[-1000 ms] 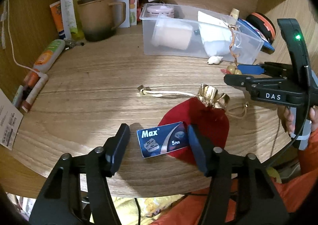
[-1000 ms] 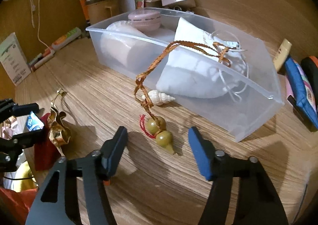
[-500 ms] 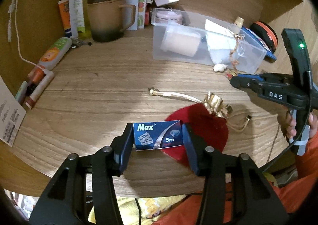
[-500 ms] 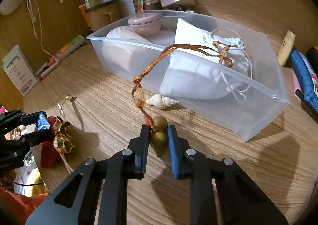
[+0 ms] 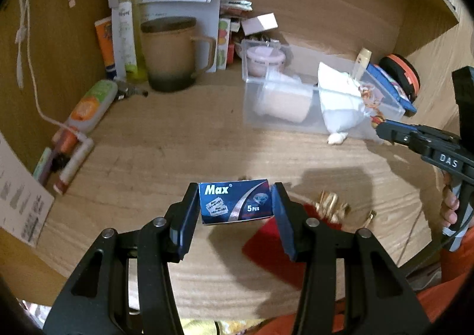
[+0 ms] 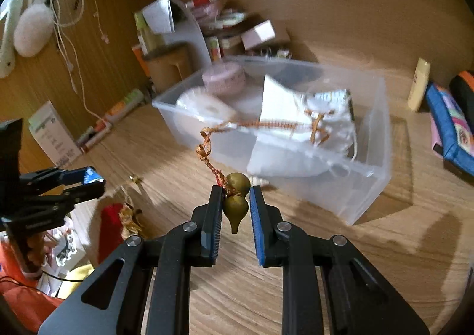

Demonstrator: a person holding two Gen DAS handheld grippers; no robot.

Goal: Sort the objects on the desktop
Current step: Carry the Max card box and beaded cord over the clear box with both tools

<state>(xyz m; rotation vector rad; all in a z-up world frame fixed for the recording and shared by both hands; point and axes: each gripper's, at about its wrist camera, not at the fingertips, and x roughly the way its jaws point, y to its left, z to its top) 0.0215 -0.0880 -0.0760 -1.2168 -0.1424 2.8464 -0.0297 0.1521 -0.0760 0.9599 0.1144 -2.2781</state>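
1. My left tongs [image 5: 235, 204] are clamped on the little blue Max blade box [image 5: 235, 202], one pad on each short end, and the box is held up off the worktop [image 5: 177, 151].
2. My right tongs [image 6: 236, 210] are pinched shut on the gourd charm [image 6: 235, 198]. Its orange braided cord [image 6: 207, 154] runs forward from the tongs and up over the front wall of the clear bin [image 6: 367, 184].
3. That bin sits just ahead of the right tongs. Inside it: a white drawstring pouch [image 6: 284, 139] on the right half, a pink round lidded tub [image 6: 223, 78] at the back left, and a white roll-shaped thing [image 6: 204, 105] in front of the tub.
4. Small seashell [image 5: 337, 137] lies on the worktop touching the bin's front wall, just past the right tongs' tips.
5. Red pouch with gold trim [image 5: 278, 243] lies flat on the worktop under and to the right of the left tongs.
6. Brown mug [image 5: 171, 53] stands far ahead-left of the left tongs, by the back wall; can't see what's in it.
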